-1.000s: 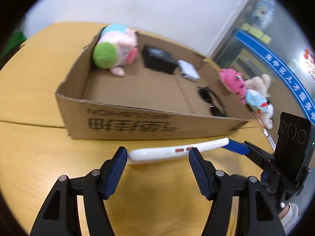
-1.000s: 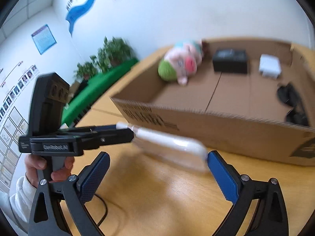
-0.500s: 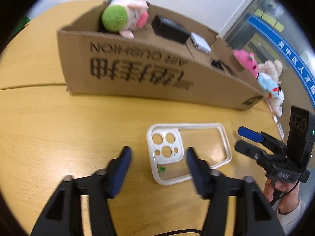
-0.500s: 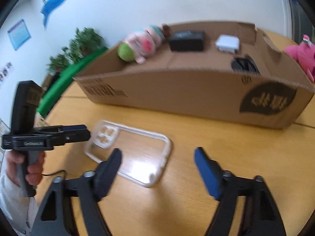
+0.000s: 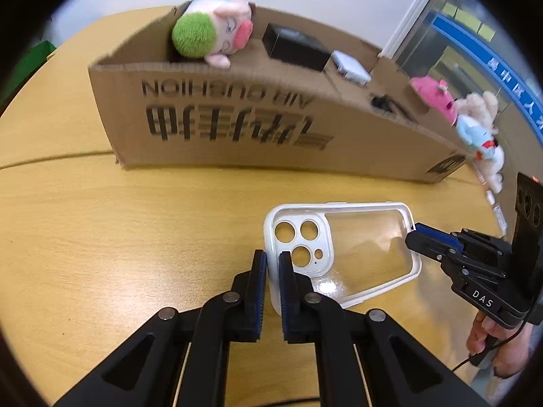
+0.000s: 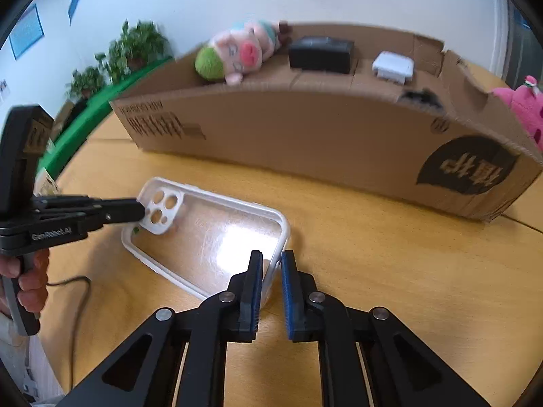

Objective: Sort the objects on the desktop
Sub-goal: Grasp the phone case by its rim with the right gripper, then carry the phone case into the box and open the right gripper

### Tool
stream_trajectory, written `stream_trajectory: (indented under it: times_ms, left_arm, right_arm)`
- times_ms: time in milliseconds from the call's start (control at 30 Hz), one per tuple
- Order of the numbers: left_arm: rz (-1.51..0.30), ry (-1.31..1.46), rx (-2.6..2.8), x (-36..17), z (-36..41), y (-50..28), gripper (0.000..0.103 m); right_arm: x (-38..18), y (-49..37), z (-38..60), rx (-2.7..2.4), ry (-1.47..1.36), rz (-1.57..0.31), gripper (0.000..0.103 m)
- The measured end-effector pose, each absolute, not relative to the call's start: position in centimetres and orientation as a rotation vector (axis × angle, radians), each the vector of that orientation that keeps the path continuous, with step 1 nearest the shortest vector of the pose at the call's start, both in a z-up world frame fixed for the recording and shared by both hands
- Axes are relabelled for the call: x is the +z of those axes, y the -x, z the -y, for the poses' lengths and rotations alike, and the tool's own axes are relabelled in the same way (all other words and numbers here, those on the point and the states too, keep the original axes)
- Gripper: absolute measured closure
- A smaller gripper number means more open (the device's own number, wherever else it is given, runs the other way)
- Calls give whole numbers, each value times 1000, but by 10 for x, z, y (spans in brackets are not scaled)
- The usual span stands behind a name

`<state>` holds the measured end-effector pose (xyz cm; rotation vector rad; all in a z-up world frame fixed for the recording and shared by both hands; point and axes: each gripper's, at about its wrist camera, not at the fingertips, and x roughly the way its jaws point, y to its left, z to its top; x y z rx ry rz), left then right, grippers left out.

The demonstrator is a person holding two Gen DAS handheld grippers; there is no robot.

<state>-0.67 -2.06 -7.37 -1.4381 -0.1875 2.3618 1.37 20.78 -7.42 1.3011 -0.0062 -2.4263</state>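
Note:
A clear phone case with a white rim (image 5: 356, 244) lies on the wooden table in front of a cardboard box (image 5: 237, 129). My left gripper (image 5: 270, 264) is shut on the case's camera-end rim. My right gripper (image 6: 271, 264) is shut on the rim at the opposite end of the case (image 6: 210, 234). Each gripper also shows in the other's view, the right one (image 5: 415, 235) at the case's far end, the left one (image 6: 141, 208) at its camera corner.
The box (image 6: 339, 135) holds a pig plush with a green cap (image 5: 210, 37), a black box (image 5: 295, 47), a white adapter (image 5: 351, 68) and a dark item (image 5: 383, 103). Pink and pale plush toys (image 5: 471, 115) lie right of the box. A cable (image 6: 73, 291) runs across the table.
Both grippers were open around the case lying flat half a second ago; now each has closed on an end of its rim. One second ago the case was held up near the box.

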Motion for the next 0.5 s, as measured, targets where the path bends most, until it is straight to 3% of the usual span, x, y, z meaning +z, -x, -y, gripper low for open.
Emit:
stream_trajectory:
  times_ms: [333,500]
  left_arm:
    - [178,967,2471,81,10,31,97]
    - [124,912,2520,116,7,73,97]
  right_arm:
    - [77,-12,-228,-2638,-841,-41,93]
    - [108,38,-231,-2611,-801,30,93]
